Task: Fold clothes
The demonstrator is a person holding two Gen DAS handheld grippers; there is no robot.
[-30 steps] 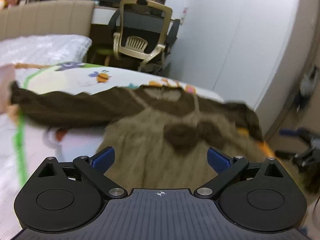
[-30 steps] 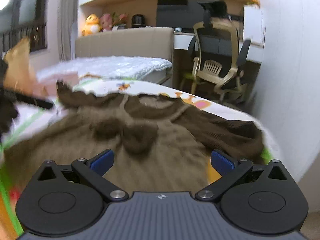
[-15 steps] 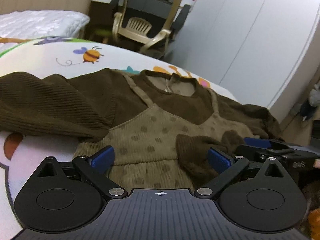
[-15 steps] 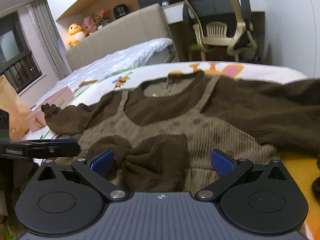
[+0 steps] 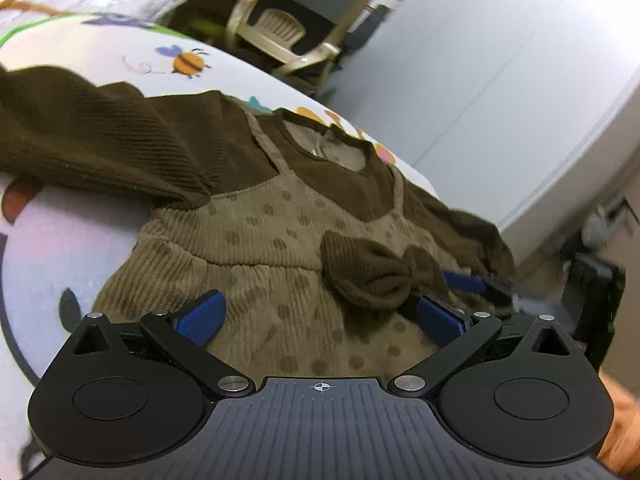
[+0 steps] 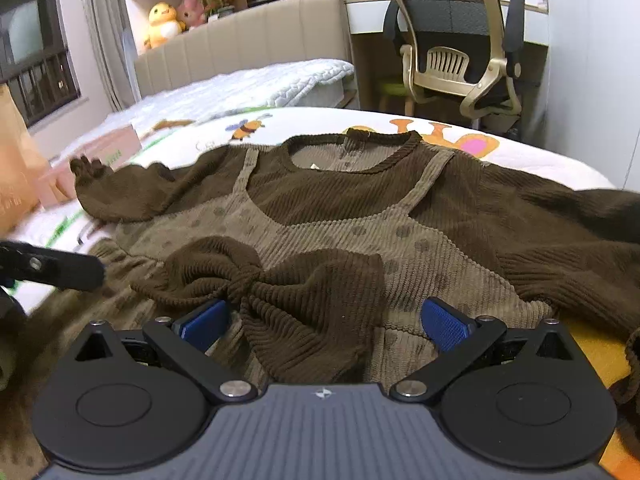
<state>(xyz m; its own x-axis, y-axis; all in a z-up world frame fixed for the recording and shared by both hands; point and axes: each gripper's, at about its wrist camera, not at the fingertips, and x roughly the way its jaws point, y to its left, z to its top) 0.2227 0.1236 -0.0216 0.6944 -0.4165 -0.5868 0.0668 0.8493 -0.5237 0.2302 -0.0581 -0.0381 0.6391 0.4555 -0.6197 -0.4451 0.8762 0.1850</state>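
A small dress (image 5: 256, 240) lies flat, front up, on a cartoon-print bedsheet (image 5: 72, 240). It has dark brown ribbed sleeves, a tan dotted pinafore front and a brown bow (image 5: 372, 272) at the waist. My left gripper (image 5: 320, 316) is open just above the skirt, left of the bow. My right gripper (image 6: 325, 322) is open too, low over the bow (image 6: 280, 280), which spreads between its blue pads (image 6: 446, 324). Each gripper shows in the other's view: the right gripper (image 5: 464, 282) past the bow, the left gripper (image 6: 52, 268) at the skirt's left side.
An office chair (image 6: 452, 56) stands beyond the bed's far edge beside a white wall (image 5: 500, 60). A padded headboard (image 6: 248, 40) with plush toys (image 6: 162, 24) behind it is at the back left. A cardboard box (image 6: 96, 156) and a paper bag (image 6: 14, 168) sit near the left sleeve.
Both grippers have come down and closer to the dress, from well above it to just over the skirt and bow. Both stay open and the dress has not moved.
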